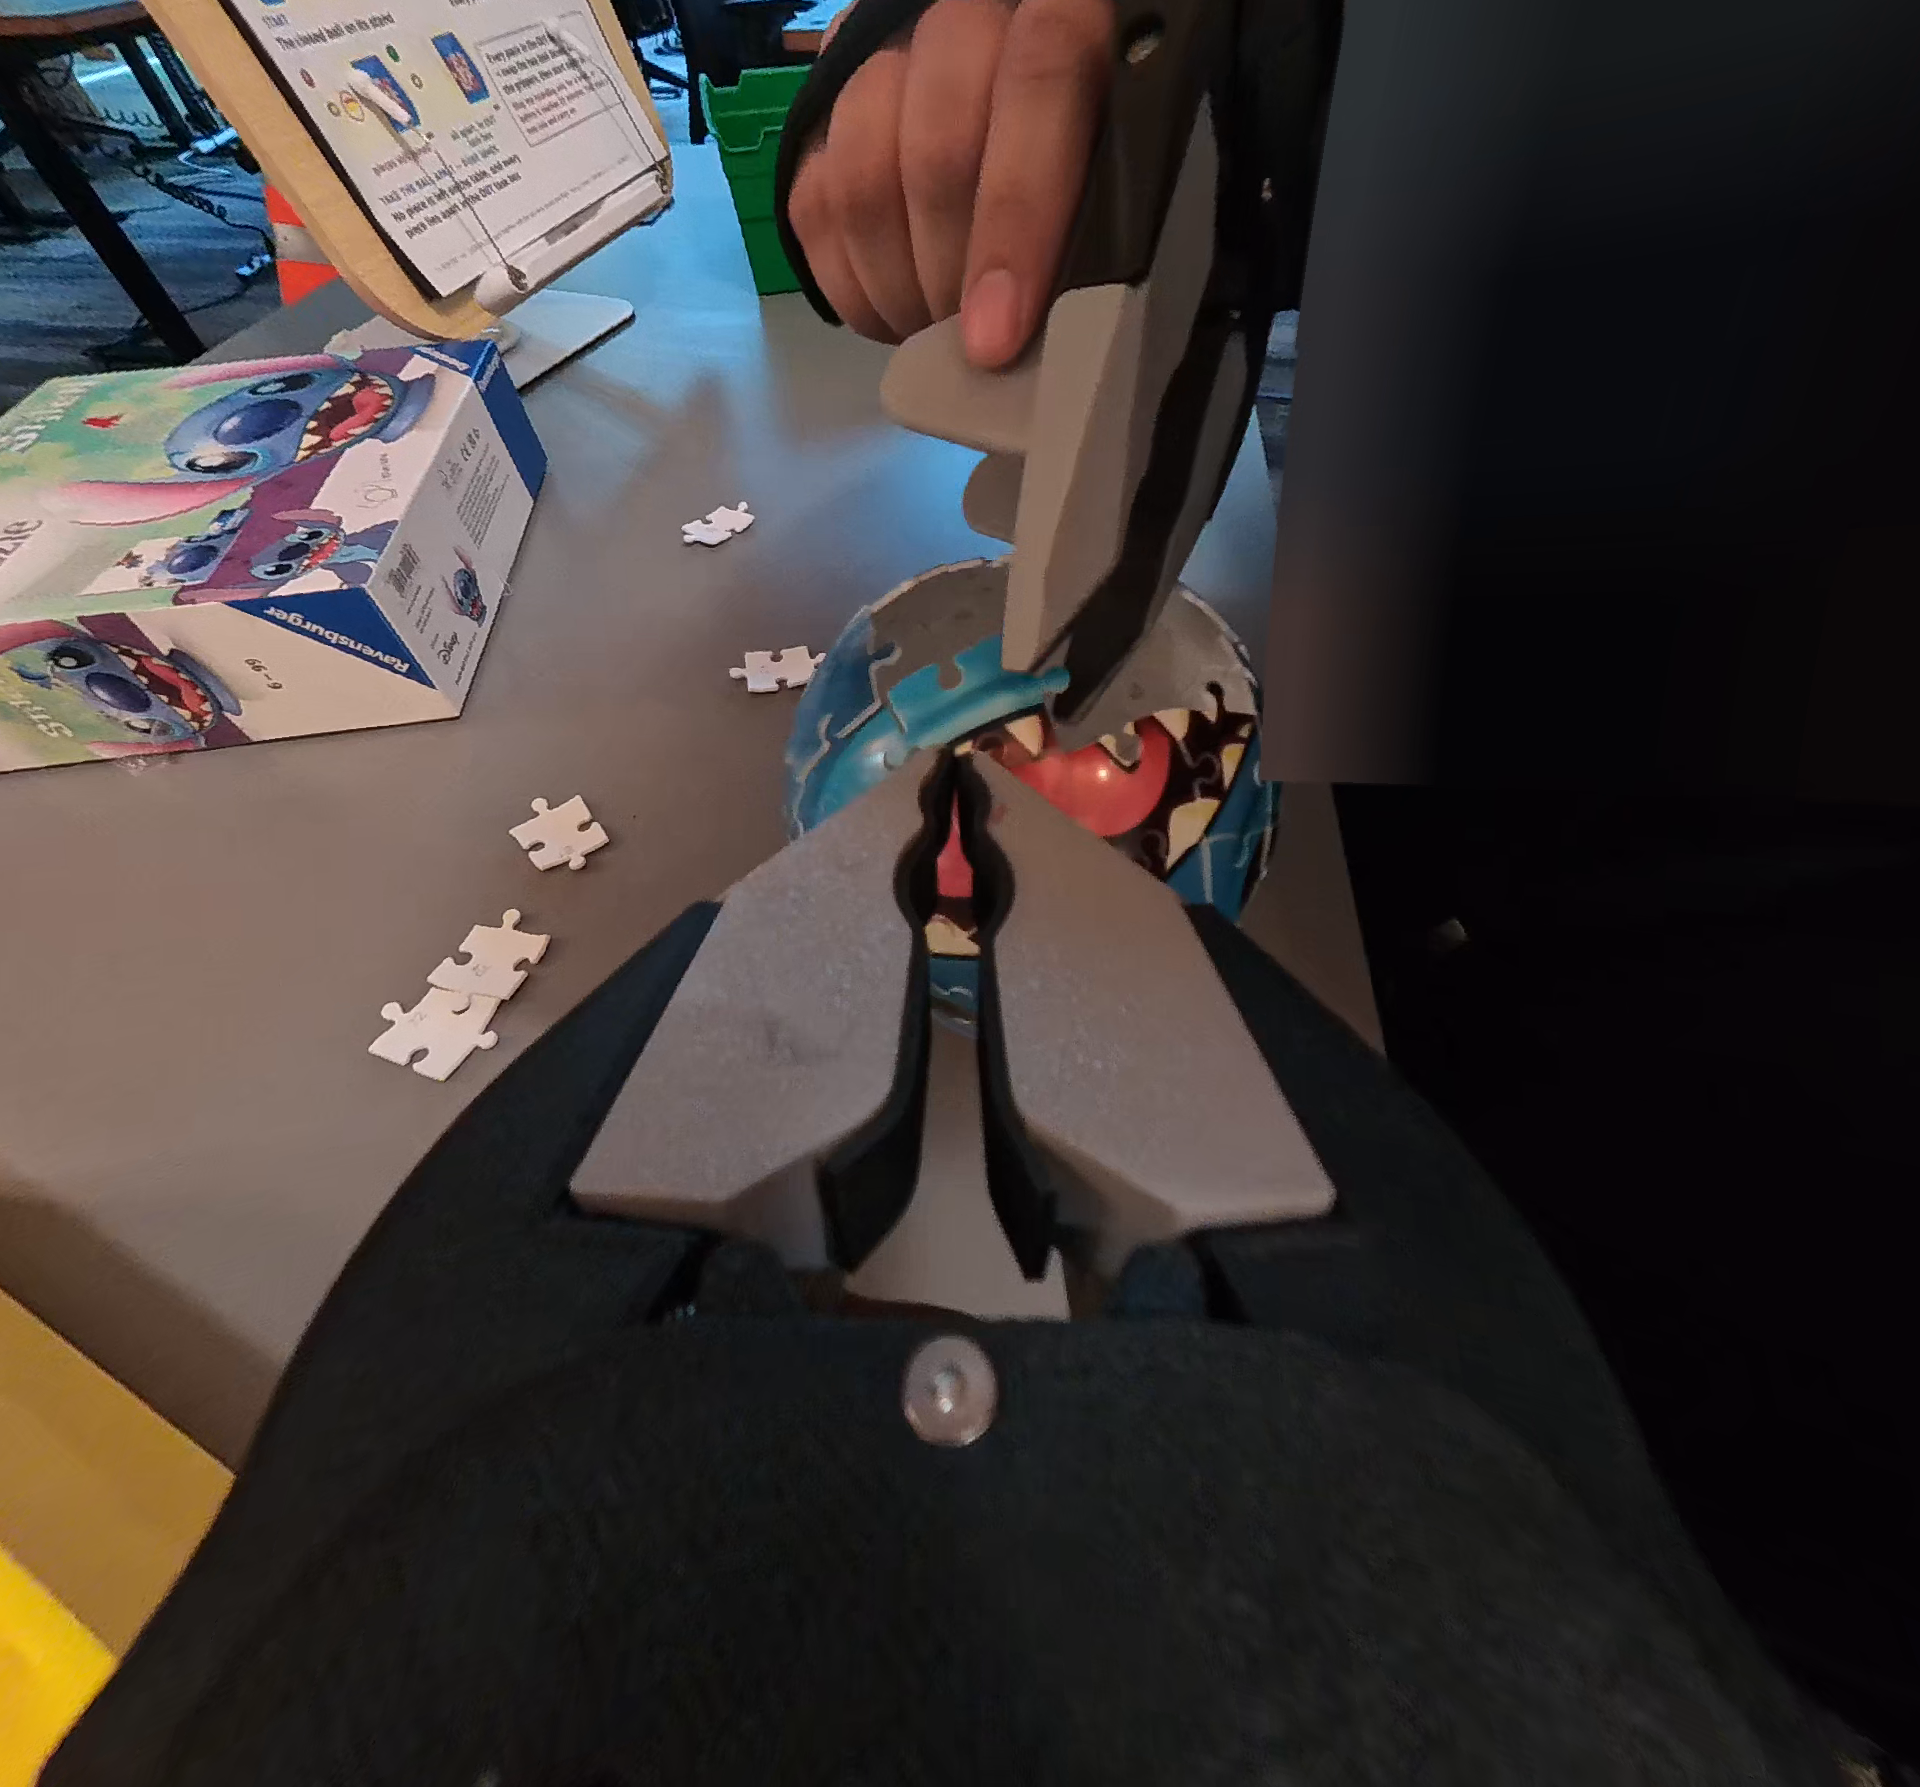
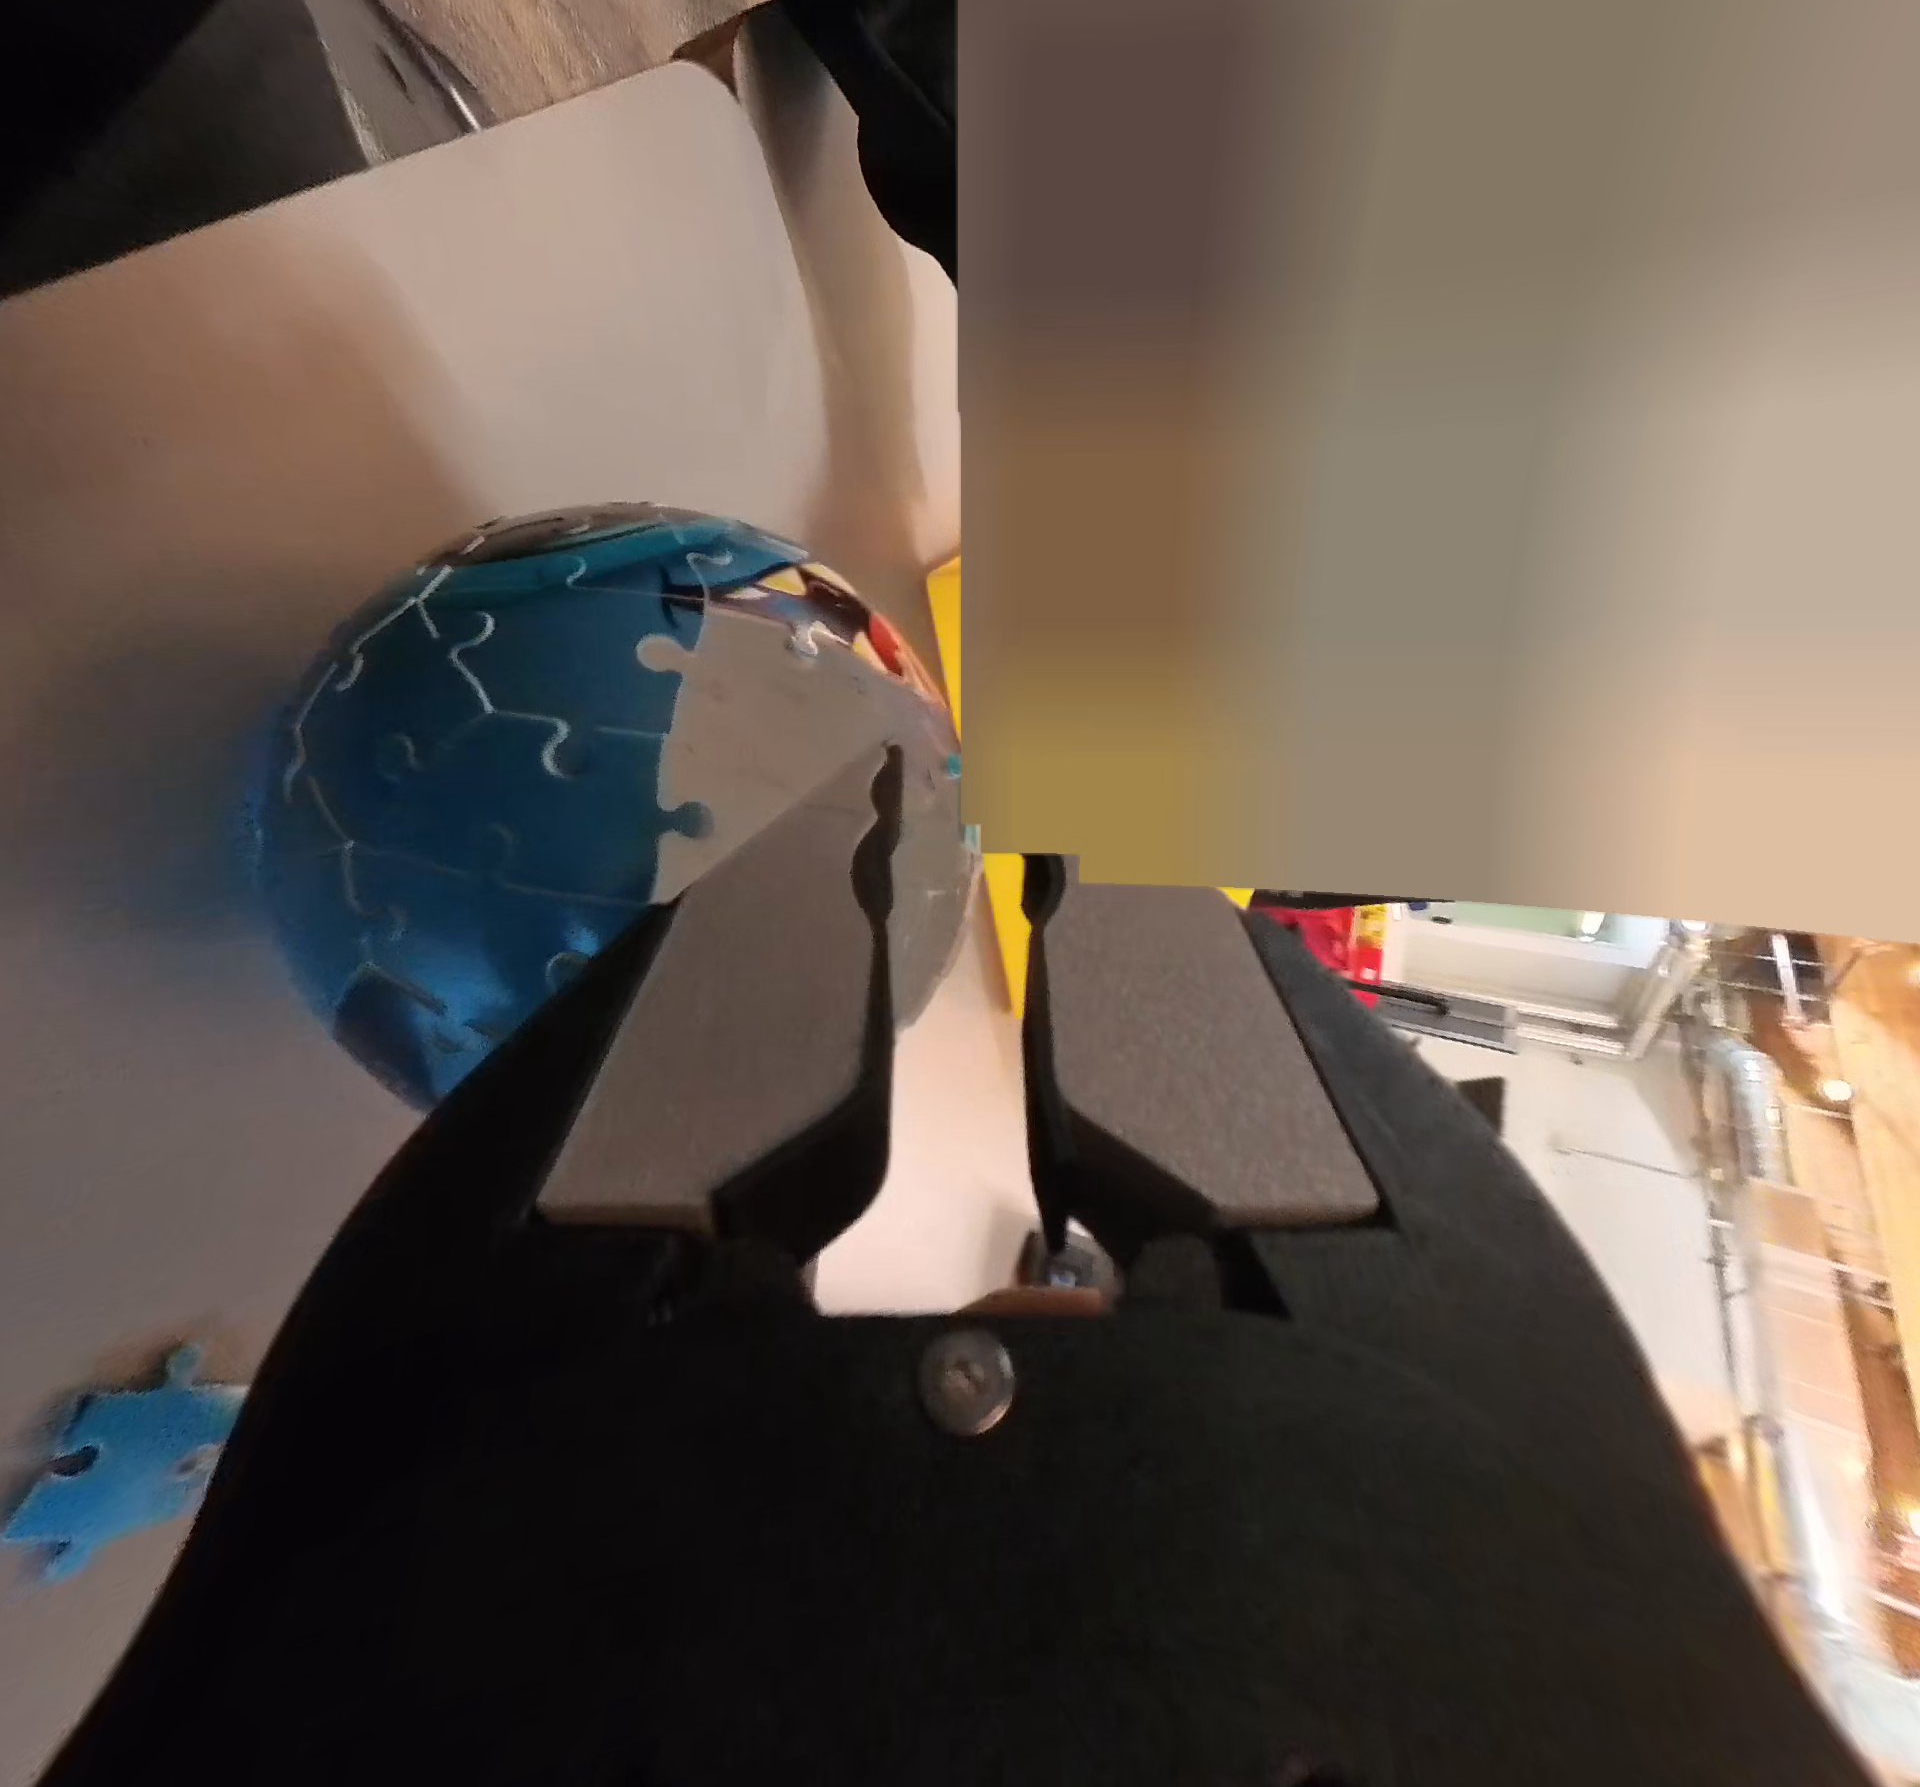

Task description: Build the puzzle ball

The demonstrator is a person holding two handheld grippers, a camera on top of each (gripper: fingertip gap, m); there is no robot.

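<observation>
The puzzle ball [image 1: 1195, 781] stands on the grey table [image 1: 260, 906]. It is blue with a red mouth picture, and its top is open onto a grey inside. My right gripper [image 1: 1065, 693] comes down from above, shut on a blue puzzle piece [image 1: 966, 703] that lies on the ball's open rim. My left gripper [image 1: 956, 771] is shut, with its tips against the ball's front just below that piece. In the right wrist view the ball [image 2: 468, 781] is at the left. There, one finger of my right gripper [image 2: 951, 802] is partly behind a blurred patch.
Several white face-down pieces [image 1: 561, 833] lie left of the ball, and a blue one [image 2: 94, 1467] lies apart. The puzzle box [image 1: 260, 542], an instruction board on a stand [image 1: 416, 75] and a green bin [image 1: 758, 179] stand behind. A yellow box [image 1: 62, 1529] is at the near left. Both grippers' tips are close together, under 4 cm apart.
</observation>
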